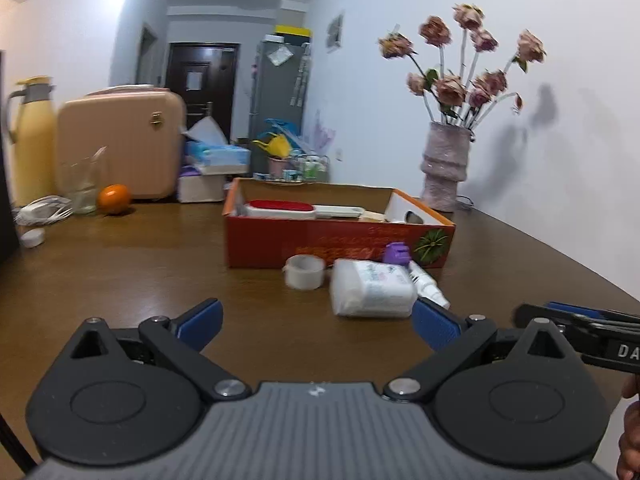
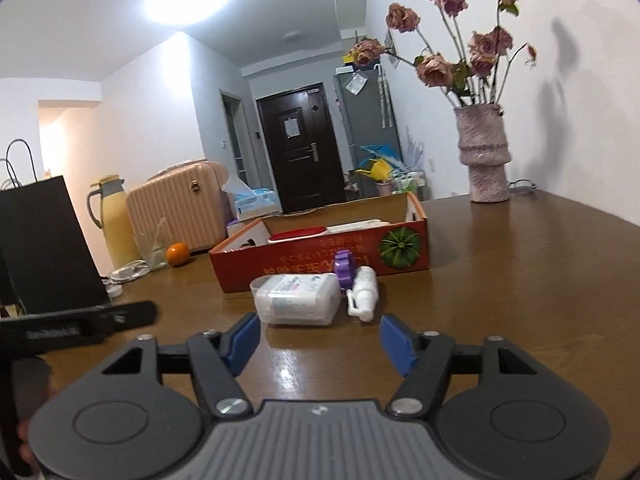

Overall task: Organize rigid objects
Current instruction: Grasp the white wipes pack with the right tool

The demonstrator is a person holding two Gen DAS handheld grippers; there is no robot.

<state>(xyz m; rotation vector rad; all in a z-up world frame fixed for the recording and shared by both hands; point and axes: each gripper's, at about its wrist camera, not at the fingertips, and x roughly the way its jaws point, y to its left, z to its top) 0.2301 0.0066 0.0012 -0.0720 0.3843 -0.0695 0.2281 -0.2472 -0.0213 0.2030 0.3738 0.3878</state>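
Observation:
A red cardboard box (image 1: pixel 340 246) (image 2: pixel 320 268) sits mid-table holding several items, one with a red lid (image 1: pixel 280 206). In front of it lie a tape roll (image 1: pixel 304 272), a clear tub of white cotton swabs (image 1: pixel 370 288) (image 2: pixel 298 300), a purple item (image 1: pixel 396 254) (image 2: pixel 344 270) and a white spray bottle (image 1: pixel 428 282) (image 2: pixel 364 292). My left gripper (image 1: pixel 318 326) is open and empty, just short of the tub. My right gripper (image 2: pixel 320 340) is open and empty, facing the tub and bottle.
A vase of dried roses (image 1: pixel 444 164) (image 2: pixel 484 156) stands at the back right by the wall. An orange (image 1: pixel 114 199), glass pitcher (image 1: pixel 82 184), yellow thermos (image 1: pixel 32 140) and pink suitcase (image 1: pixel 120 144) stand at the left. A black bag (image 2: pixel 44 240) stands on the far left.

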